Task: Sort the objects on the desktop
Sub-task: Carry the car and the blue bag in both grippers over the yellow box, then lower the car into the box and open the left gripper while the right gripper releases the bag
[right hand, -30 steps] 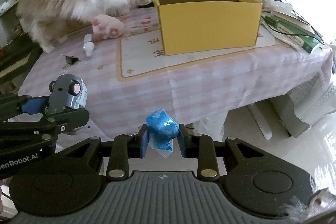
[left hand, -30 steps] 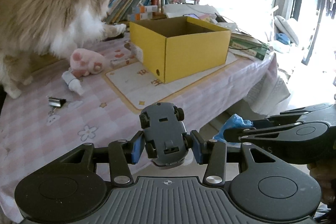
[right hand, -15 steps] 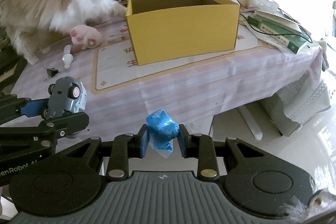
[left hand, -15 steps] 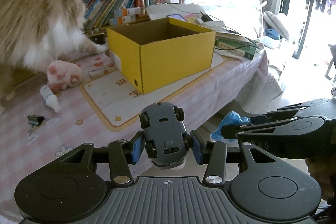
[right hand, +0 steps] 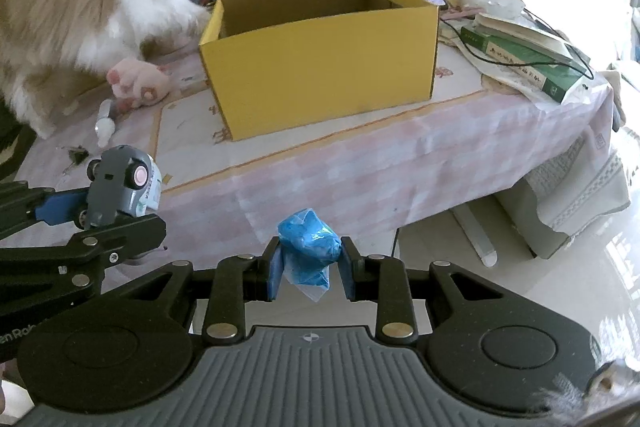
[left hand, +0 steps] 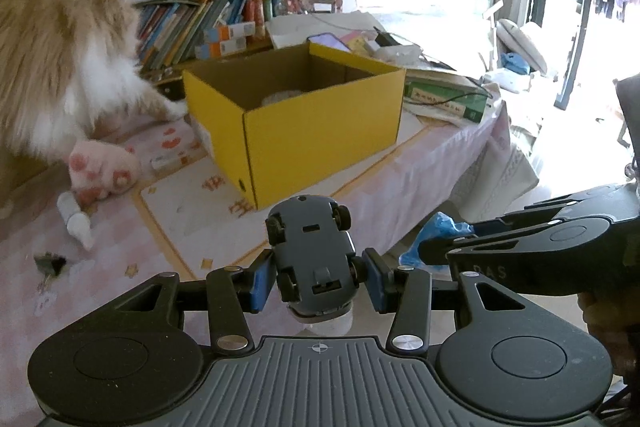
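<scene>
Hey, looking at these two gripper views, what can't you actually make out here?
- Yellow box contents: in the right wrist view the front wall hides the floor; the left wrist view shows only a pale shape, unidentifiable.
- Cat: head blurred, body cut by the left edge in both views.
- Small dark thing on the tablecloth: too small to name.
- Toy car: only its underside shows.
- Blue wad: crumpled, kind unclear.
</scene>
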Motion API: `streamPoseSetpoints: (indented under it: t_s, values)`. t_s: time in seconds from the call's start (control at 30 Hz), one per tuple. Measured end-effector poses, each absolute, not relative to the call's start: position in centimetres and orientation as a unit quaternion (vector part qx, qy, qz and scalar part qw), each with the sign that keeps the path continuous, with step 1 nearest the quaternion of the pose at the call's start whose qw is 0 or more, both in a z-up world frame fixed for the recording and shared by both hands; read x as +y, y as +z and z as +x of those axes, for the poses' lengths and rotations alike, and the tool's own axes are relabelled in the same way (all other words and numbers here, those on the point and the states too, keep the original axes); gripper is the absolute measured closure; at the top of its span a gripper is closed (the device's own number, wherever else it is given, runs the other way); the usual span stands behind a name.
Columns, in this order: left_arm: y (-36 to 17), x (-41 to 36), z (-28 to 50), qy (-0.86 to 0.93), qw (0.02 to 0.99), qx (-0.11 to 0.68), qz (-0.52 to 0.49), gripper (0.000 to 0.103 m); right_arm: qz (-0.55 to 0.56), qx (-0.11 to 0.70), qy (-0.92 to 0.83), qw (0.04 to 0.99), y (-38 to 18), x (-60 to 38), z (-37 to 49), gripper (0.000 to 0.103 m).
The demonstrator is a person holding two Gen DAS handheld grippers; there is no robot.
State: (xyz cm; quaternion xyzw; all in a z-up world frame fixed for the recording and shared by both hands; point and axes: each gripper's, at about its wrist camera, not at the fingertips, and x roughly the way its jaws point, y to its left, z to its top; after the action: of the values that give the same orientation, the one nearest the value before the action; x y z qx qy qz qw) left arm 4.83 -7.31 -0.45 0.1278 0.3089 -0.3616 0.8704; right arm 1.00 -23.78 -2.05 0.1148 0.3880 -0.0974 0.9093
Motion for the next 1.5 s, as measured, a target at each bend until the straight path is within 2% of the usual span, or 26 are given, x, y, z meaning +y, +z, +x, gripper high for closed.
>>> streamPoseSetpoints:
  t_s: [0.53,0.87,1.13,1.5]
  values:
    - [4.0,-13.2,10.1,-0.345,0.905,0.229,0.095,0.058,0.073,0.298,-0.098,0.947,3.6,-30.9,6.0,0.076]
    - [5.6,-16.0,14.3,-0.289,0.932,0.207,0.073,0.058,0.023,0.257,-0.049,0.965,6.8,-34.9,11.9,0.076]
    - [4.3,-18.8,17.4,-0.267,0.933,0.225,0.093,0.058,-0.048,0.277,0.016,0.96,6.5,-36.4,17.4,0.076]
    - [0.6,-21.5,21.3,-0.255,0.913,0.289,0.132,0.057,-0.172,0.359,0.119,0.91,2.8,-36.3,23.9,0.076]
